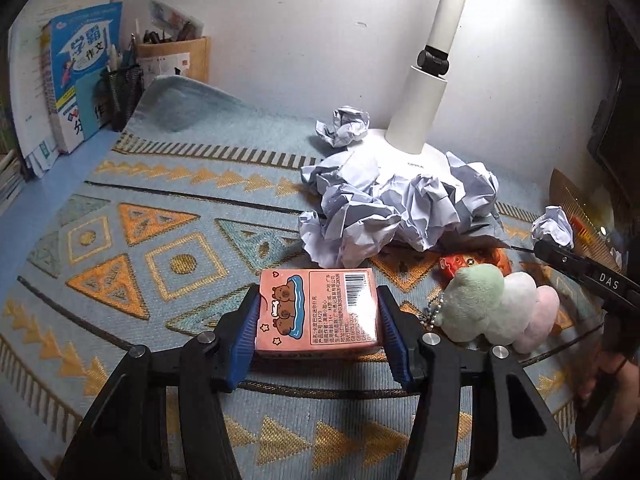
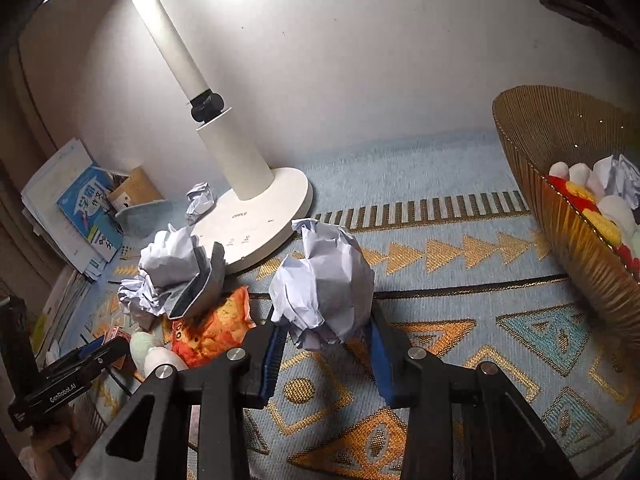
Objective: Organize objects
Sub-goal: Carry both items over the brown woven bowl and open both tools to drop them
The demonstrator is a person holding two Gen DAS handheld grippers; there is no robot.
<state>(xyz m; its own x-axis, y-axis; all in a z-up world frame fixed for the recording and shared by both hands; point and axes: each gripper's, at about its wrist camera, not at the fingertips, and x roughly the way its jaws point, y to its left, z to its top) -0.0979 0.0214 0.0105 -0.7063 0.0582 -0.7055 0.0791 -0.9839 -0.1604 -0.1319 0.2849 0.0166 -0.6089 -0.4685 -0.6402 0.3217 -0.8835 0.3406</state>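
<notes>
My left gripper (image 1: 318, 316) is shut on a pink card box (image 1: 318, 310) printed with capybaras and a barcode, held just over the patterned mat. My right gripper (image 2: 324, 332) is shut on a crumpled white paper ball (image 2: 324, 280), lifted above the mat; that ball (image 1: 554, 226) also shows at the right of the left wrist view. A heap of crumpled paper (image 1: 392, 204) lies against the lamp base. Beside the box sit a pastel plush cloud (image 1: 500, 306) and an orange plush toy (image 1: 472, 262). A golden ribbed basket (image 2: 568, 216) at the right holds plush toys and paper.
A white desk lamp (image 1: 424, 92) stands at the back on its round base (image 2: 264, 220). Books (image 1: 80, 76), a mesh pen holder (image 1: 122, 88) and a brown box (image 1: 176, 58) line the back left. The blue patterned mat (image 1: 152, 248) covers the desk. The left gripper's body (image 2: 68, 384) shows low left.
</notes>
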